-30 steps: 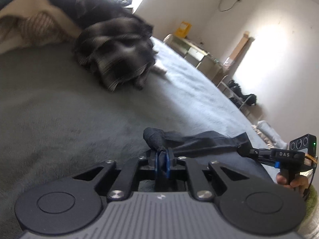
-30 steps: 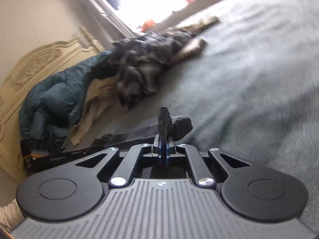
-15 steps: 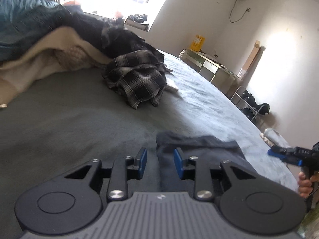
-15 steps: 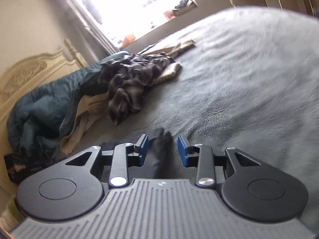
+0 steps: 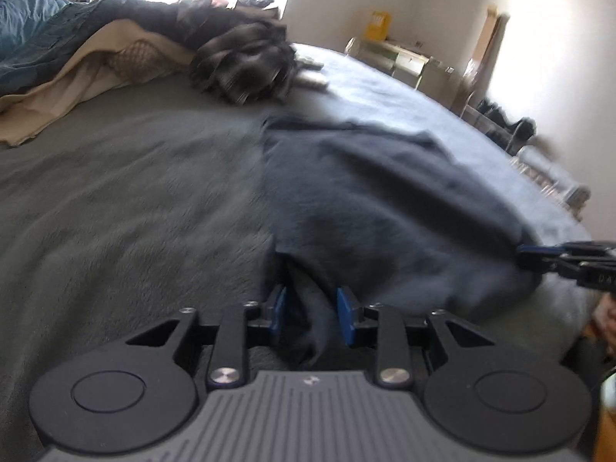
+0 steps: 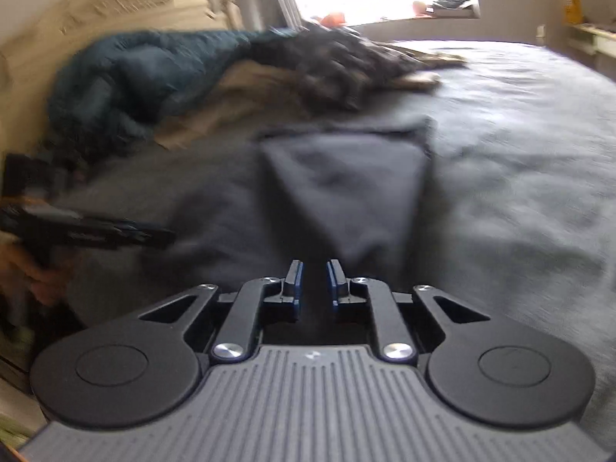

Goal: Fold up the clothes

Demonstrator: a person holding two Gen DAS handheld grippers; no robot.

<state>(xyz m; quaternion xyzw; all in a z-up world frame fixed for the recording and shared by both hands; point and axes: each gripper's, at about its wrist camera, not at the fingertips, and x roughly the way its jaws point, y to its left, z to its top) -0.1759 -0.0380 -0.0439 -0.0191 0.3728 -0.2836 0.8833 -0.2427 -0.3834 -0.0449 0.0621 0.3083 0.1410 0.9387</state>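
grey bed (image 5: 115, 200), both tools parted over garment (image 5: 385, 192)

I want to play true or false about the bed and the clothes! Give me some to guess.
1. The dark navy garment lies on the grey blanket. True.
2. The crumpled black-and-white plaid shirt is neatly folded. False: it is a rumpled heap.
3. The left gripper has cloth between its blue pads. True.
4. The teal puffy quilt lies on the floor. False: it is on the bed by the carved cream headboard.
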